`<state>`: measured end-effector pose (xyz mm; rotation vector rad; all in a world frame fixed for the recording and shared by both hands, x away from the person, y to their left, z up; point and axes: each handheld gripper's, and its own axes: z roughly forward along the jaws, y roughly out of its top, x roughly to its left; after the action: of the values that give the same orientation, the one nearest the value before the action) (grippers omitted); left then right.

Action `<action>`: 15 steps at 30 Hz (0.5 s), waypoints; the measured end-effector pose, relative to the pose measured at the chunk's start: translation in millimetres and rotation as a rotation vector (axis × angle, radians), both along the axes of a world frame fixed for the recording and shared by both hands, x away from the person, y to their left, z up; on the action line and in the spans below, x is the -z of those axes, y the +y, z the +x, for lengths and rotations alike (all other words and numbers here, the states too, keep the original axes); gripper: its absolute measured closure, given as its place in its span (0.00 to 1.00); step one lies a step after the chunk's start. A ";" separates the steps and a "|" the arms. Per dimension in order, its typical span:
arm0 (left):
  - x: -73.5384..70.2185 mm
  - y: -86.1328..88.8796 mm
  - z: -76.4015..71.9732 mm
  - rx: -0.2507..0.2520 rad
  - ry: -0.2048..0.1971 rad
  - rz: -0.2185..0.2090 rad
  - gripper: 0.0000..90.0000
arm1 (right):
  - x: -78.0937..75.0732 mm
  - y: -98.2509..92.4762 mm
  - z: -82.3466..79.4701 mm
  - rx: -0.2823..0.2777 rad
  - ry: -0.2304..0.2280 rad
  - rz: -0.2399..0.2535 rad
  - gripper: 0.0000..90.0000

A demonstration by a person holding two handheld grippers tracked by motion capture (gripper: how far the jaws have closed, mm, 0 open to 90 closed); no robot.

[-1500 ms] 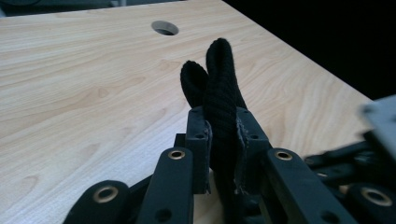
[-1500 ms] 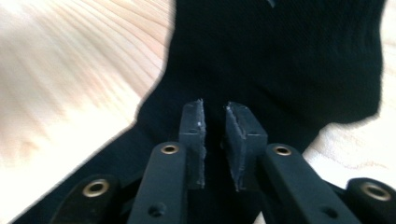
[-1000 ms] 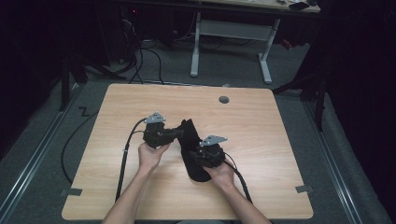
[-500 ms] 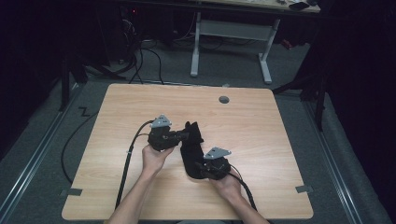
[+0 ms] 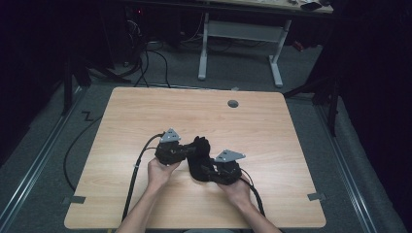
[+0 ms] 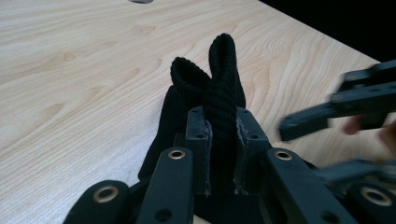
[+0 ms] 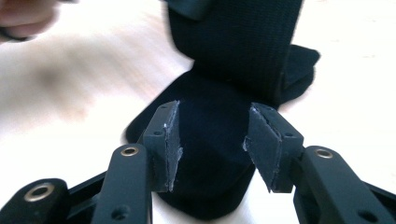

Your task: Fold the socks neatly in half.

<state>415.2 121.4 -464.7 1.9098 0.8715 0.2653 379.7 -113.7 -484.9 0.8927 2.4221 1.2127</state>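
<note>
A black knitted cloth [image 5: 198,162] lies bunched on the wooden table [image 5: 272,141], a little in front of its middle. My left gripper [image 5: 190,151] comes at it from the left. Its jaws [image 6: 221,149] are shut on an upright ribbed fold of the cloth [image 6: 223,74]. My right gripper [image 5: 207,171] reaches in from the right, low over the cloth. Its jaws [image 7: 212,140] have just been opening and stand apart. The cloth [image 7: 233,42] lies between and beyond the pads [image 7: 166,140], and they do not press on it. The right gripper [image 6: 327,114] also appears blurred in the left gripper view.
A round cable hole [image 5: 233,103] sits near the table's far edge. A black cable [image 5: 136,170] trails from the left gripper off the near edge. Beyond the table stand a white desk frame [image 5: 240,34] and floor cables [image 5: 145,53].
Both grippers and the cloth have shifted toward the near edge and slightly right. The right gripper has drawn back a little from the cloth.
</note>
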 end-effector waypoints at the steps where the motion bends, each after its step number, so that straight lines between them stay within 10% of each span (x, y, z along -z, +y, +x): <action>1: 0.4 0.0 0.0 0.000 0.000 -0.001 0.87 | -1.1 -2.4 -3.9 -0.019 -0.002 -0.004 0.60; 6: 0.6 0.2 0.4 -0.016 0.001 0.006 0.87 | 13.5 -1.4 -12.5 -0.071 0.013 -0.098 0.61; 15: -9.1 -8.6 -9.4 -0.002 -0.064 0.070 0.87 | 22.4 11.8 -2.9 -0.021 0.000 -0.080 0.63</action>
<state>405.8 112.9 -455.6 1.9542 0.8313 0.3605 376.8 -101.9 -507.3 0.8464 2.4673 1.1147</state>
